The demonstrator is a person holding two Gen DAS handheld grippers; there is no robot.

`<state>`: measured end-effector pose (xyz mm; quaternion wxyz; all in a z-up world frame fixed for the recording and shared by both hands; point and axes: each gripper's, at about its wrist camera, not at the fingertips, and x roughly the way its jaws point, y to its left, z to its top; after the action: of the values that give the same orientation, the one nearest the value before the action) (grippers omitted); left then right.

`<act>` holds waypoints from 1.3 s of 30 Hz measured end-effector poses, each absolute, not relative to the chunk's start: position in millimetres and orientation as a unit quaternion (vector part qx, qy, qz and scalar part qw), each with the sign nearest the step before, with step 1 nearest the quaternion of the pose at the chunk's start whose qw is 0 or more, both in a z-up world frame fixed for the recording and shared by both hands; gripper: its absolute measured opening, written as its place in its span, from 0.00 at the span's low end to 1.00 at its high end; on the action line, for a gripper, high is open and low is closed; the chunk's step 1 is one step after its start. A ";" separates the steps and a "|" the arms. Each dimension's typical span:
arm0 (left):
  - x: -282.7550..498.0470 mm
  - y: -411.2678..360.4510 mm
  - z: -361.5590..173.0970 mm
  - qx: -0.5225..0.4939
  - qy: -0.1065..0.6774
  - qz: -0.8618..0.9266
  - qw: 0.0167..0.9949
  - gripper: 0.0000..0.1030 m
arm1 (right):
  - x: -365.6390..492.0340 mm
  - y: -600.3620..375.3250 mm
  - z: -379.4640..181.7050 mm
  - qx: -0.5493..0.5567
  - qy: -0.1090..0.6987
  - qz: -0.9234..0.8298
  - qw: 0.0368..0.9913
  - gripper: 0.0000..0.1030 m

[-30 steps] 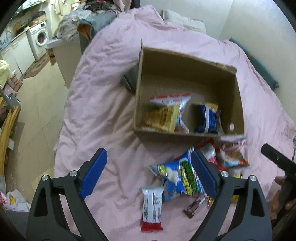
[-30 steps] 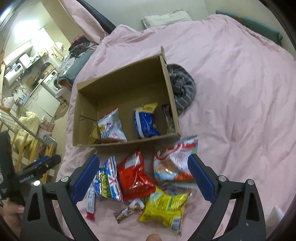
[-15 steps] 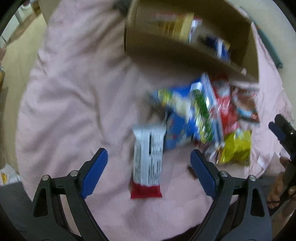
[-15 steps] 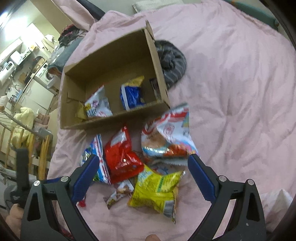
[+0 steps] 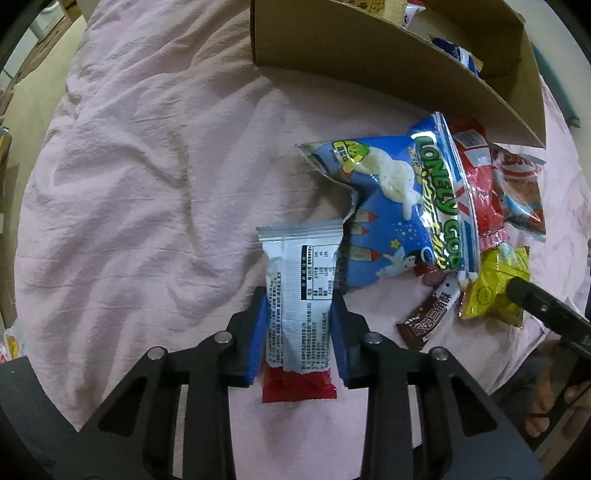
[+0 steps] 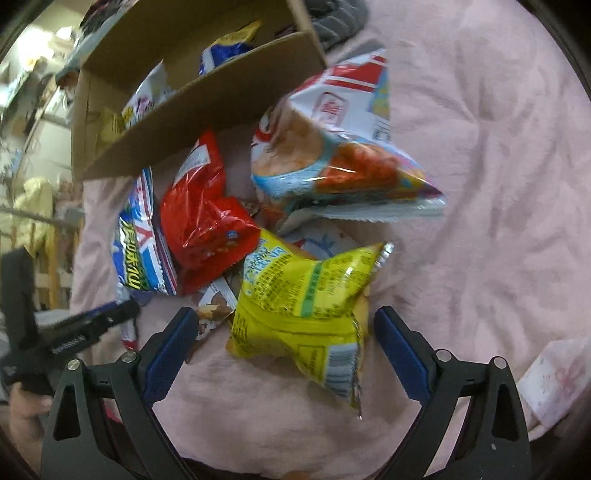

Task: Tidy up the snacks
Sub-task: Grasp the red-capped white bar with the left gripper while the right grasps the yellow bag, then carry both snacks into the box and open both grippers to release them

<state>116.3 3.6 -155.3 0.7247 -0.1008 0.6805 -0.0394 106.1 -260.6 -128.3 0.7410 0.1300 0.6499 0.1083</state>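
Observation:
A white snack bar with a red end [image 5: 299, 266] lies on the pink bedspread, and my left gripper [image 5: 299, 299] is closing on it, blue pads pressing both long sides. My right gripper [image 6: 284, 314] is open and narrowing around a yellow bag [image 6: 306, 291]; its pads stand clear of the bag. Beyond lie a blue Lonely God bag [image 5: 399, 206], a red bag [image 6: 203, 221], a white-and-orange bag [image 6: 332, 147] and a brown chocolate bar [image 5: 428, 314]. The cardboard box [image 5: 369, 55] behind them holds several snack packets.
A pink bedspread [image 5: 147, 166] covers the bed; its left edge drops to the floor [image 5: 22, 92]. A grey garment [image 6: 336, 14] lies beside the box. A hand [image 5: 554, 398] holds the other gripper at the right edge.
Both grippers have dropped toward the bed and tipped downward. The left jaws have closed from wide open onto the white snack bar. The right jaws now straddle the yellow bag.

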 end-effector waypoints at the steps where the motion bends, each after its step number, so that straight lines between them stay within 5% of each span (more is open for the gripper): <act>1: 114.9 3.6 -153.5 -0.093 0.678 -0.036 0.728 0.27 | 106.5 -257.6 -129.1 0.117 0.651 0.107 0.742 0.81; 6: 116.1 -1.4 -145.9 -0.066 0.668 -0.035 0.741 0.26 | 101.9 -251.1 -129.7 0.083 0.652 0.106 0.746 0.64; 11: 113.9 -2.1 -140.4 -0.058 0.658 -0.021 0.751 0.26 | 92.4 -258.7 -122.4 0.080 0.644 0.109 0.753 0.59; 39: 123.2 13.0 -73.4 -0.031 0.536 0.030 0.843 0.26 | 67.1 -281.0 -33.4 0.178 0.475 0.171 0.845 0.57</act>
<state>123.2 13.0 -73.4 0.8430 -0.0309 0.5362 0.0305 67.1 -281.0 -33.4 0.8448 0.1783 0.4746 0.1710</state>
